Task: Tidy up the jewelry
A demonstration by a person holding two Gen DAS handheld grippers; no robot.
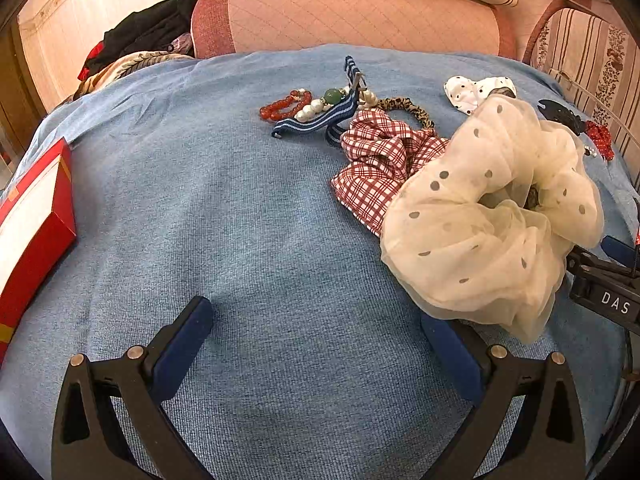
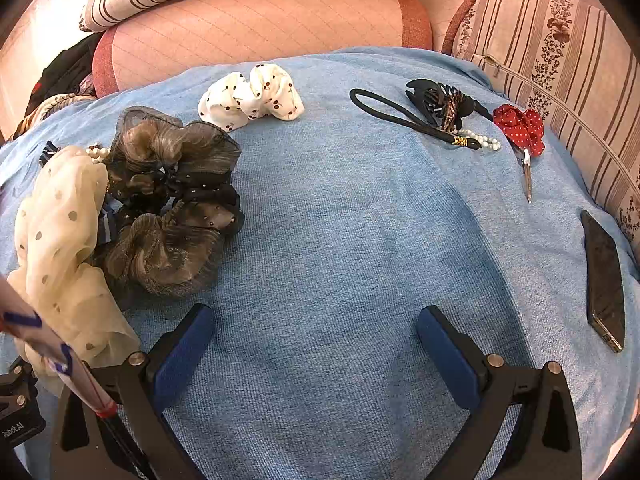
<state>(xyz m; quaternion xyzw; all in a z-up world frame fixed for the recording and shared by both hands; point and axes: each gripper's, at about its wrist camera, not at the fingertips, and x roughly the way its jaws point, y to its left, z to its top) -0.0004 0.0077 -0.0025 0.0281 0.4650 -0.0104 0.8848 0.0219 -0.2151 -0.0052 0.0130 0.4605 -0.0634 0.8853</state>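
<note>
Both of your tongs are spread wide and pinch nothing: the left gripper hangs over bare blue cloth, and the right gripper does the same. The nearest piece is the cream dotted scrunchie, which lies ahead and to the right of your left tongs, its lower frill almost touching the right-hand pad. From your right tongs the same cream dotted scrunchie lies ahead to the left, lapped against a dark gauzy scrunchie. I judge the left hand nearer. Its ring lies flat with the opening up, so come at the near frill from the side. The red box sits well apart at the far left edge
</note>
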